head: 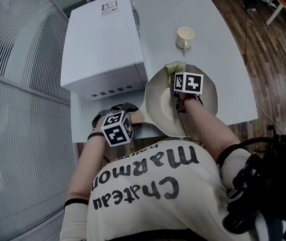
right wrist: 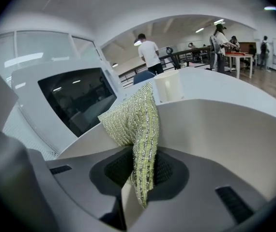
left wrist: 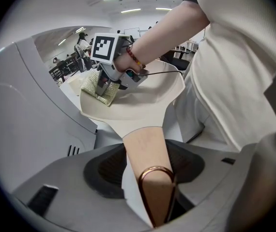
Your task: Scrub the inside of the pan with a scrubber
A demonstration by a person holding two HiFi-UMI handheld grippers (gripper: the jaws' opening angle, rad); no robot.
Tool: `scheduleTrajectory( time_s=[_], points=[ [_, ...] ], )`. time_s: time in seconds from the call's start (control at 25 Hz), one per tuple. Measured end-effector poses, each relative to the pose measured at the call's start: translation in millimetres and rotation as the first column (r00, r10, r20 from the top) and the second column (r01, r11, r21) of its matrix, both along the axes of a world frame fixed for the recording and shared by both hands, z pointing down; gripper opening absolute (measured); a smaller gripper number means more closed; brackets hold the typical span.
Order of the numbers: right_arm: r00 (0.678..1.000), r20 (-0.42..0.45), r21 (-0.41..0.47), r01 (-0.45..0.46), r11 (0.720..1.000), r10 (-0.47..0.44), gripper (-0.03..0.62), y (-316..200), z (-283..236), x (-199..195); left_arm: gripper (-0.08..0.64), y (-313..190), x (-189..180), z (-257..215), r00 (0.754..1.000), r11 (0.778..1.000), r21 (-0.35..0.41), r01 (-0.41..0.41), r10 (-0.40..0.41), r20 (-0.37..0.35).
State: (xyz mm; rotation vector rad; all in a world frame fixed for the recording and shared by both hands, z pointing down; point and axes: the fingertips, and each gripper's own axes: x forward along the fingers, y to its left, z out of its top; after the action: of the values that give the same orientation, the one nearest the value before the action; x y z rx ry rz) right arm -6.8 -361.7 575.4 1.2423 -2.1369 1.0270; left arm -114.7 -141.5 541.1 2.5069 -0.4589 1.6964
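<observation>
A white microwave [head: 103,44] takes up the left of the white table [head: 223,59], its dark door facing away from the person. Just in front of it, the left gripper [left wrist: 147,178] points steeply down, its jaws clamped on the tan handle [left wrist: 145,149] of the pan [head: 203,104], near the copper loop at the handle's end. The cream pan sits right of the microwave at the table's near edge, with its handle towards the left and its open inside facing up. Whether its base rests on the table cannot be told. Over the pan's far side, the right gripper [right wrist: 139,170] slants down, its jaws pinching the lower end of a green-gold scrubber [right wrist: 133,120]. The free end of the scrubber lies against the pan's inner wall at the far rim, on the microwave side. Beyond the pan a pale cup [head: 185,36] stands upright on the table, well apart from it.
</observation>
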Motion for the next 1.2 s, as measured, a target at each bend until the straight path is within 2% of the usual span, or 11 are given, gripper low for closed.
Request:
scheduleTrajectory(
  time_s=[0.12, 0.24, 0.36, 0.48, 0.6, 0.76, 0.92, 1.08, 1.16, 1.2],
  points=[
    [0.998, 0.012, -0.029, -0.061, 0.998, 0.062, 0.054, -1, 2, 8, 0.249, 1, -1, 1, 1.0, 1.0, 0.002, 0.001, -0.001, 0.003],
    [0.985, 0.045, -0.073, -0.162, 0.984, 0.166, 0.054, -3, 4, 20, 0.249, 0, -1, 0, 1.0, 1.0, 0.006, 0.005, -0.005, 0.005],
    [0.957, 0.066, -0.113, -0.275, 0.955, 0.283, 0.054, -4, 7, 38, 0.249, 0, 0, 1, 1.0, 1.0, 0.003, 0.012, -0.012, 0.001],
    [0.912, 0.088, -0.157, -0.385, 0.909, 0.401, 0.054, -3, 11, 56, 0.249, 0, 0, 2, 1.0, 1.0, -0.006, 0.024, -0.024, -0.005],
    [0.845, 0.12, -0.212, -0.491, 0.845, 0.521, 0.054, 1, 13, 73, 0.249, 0, 0, 2, 0.999, 0.999, -0.015, 0.035, -0.035, -0.013],
    [0.741, 0.165, -0.292, -0.594, 0.75, 0.651, 0.054, 10, 16, 92, 0.241, 3, 0, 1, 0.998, 0.998, -0.023, 0.055, -0.056, -0.024],
    [0.639, 0.187, -0.364, -0.66, 0.657, 0.746, 0.054, 22, 18, 108, 0.239, 3, 0, 0, 0.997, 0.997, -0.031, 0.066, -0.067, -0.033],
    [0.516, 0.224, -0.444, -0.701, 0.557, 0.827, 0.054, 38, 22, 122, 0.238, 5, 1, -1, 0.994, 0.995, -0.046, 0.091, -0.094, -0.052],
    [0.465, 0.249, -0.473, -0.707, 0.526, 0.849, 0.054, 42, 24, 125, 0.238, 6, 1, -2, 0.993, 0.994, -0.049, 0.1, -0.102, -0.058],
    [0.459, 0.263, -0.48, -0.701, 0.528, 0.849, 0.054, 43, 25, 125, 0.238, 7, 1, -2, 0.993, 0.994, -0.05, 0.102, -0.105, -0.061]
  ],
)
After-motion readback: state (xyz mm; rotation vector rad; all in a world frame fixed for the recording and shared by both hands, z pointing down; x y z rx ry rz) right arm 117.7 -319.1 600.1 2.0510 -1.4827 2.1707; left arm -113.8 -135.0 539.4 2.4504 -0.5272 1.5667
